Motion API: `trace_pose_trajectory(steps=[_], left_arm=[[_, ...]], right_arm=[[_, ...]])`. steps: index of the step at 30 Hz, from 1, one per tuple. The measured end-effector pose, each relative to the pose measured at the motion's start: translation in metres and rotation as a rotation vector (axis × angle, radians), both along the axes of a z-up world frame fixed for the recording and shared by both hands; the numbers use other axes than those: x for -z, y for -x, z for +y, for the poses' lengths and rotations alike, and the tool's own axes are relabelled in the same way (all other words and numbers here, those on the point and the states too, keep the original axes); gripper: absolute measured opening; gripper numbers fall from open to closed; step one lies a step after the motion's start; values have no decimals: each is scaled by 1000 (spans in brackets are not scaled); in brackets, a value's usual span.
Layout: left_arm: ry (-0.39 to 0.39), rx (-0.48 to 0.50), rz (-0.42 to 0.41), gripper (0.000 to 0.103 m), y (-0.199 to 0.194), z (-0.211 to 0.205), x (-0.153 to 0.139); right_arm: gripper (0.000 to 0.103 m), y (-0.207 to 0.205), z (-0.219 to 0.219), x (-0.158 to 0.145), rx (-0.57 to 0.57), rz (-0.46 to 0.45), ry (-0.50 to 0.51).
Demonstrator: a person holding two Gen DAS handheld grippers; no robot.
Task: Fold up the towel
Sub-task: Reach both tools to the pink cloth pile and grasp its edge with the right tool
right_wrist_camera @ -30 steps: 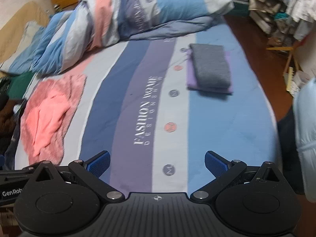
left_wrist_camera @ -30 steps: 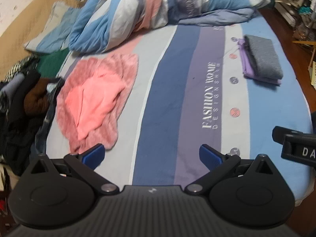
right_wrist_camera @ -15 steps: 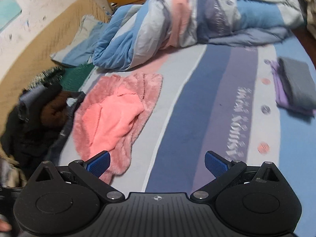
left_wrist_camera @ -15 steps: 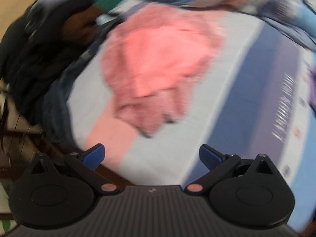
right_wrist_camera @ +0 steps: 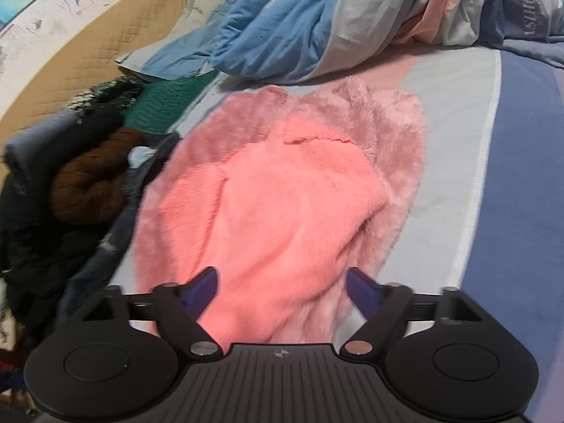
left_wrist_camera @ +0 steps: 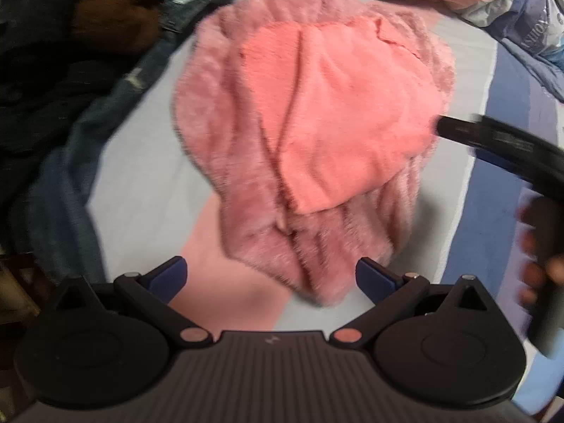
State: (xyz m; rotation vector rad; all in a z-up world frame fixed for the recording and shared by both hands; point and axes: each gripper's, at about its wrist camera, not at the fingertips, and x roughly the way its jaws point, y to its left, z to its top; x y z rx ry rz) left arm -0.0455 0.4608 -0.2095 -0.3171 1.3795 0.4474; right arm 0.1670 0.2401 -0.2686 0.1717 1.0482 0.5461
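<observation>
Nearest to me, my left claw (left_wrist_camera: 270, 276) is hanging released, its blue fingertips (left_wrist_camera: 169, 276) standing wide apart just above the near hem of the pink towel (left_wrist_camera: 310, 134), gripping nothing.

Item: my right claw (right_wrist_camera: 282, 287) is likewise spreading released, nothing between its fingertips (right_wrist_camera: 202, 287), hovering over the near part of the same towel (right_wrist_camera: 282, 194). Whether either is touching the cloth I cannot tell.

Item: the towel is lying crumpled and unfolded on the bed (right_wrist_camera: 511, 176), on the pale grey and pink stripes of the sheet, a smoother coral side turning up over the fluffier pink side.

Item: a pile of dark clothes (right_wrist_camera: 88, 183), brown knit among them, is resting just beside the towel's left edge.

Item: a bunched blue, white and pink duvet (right_wrist_camera: 352, 17) is sitting beyond the towel's far edge, with a quilted tan headboard (right_wrist_camera: 105, 35) curving behind.
</observation>
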Motion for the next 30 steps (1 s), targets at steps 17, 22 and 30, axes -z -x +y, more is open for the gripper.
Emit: trace_pose_trajectory(steps=[17, 22, 30], left_arm=[[148, 10, 4, 103, -59, 6, 51], [300, 23, -33, 103, -66, -12, 47], [262, 186, -52, 103, -81, -79, 24]], right_arm=[[2, -12, -25, -40, 117, -46, -116], [2, 15, -73, -130, 160, -192, -257], [2, 57, -181, -213, 328, -347, -196]])
